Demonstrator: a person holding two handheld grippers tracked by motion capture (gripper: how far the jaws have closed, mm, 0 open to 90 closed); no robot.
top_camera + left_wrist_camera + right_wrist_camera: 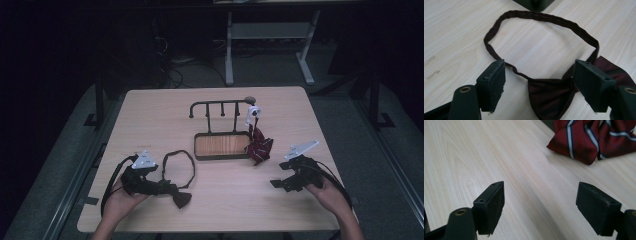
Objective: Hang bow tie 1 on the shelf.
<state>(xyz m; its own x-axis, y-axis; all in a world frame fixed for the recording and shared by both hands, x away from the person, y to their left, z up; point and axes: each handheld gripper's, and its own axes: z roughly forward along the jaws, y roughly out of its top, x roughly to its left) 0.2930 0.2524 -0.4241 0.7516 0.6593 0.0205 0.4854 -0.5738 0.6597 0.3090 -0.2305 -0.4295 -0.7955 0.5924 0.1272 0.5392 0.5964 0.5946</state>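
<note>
Lab, dark room, cables [172,70], workbench frame [270,45]

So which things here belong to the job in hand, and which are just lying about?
In the job:
- dark bow tie, between the open left hand-held gripper jaws
- rack
- striped bow tie, hanging on the rack

Lying about:
- desk frame behind the table
- floor cables

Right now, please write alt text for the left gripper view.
A dark maroon bow tie lies flat on a light wooden table, between the open jaws of the left gripper. Its thin neck strap forms a loop beyond them.
</note>
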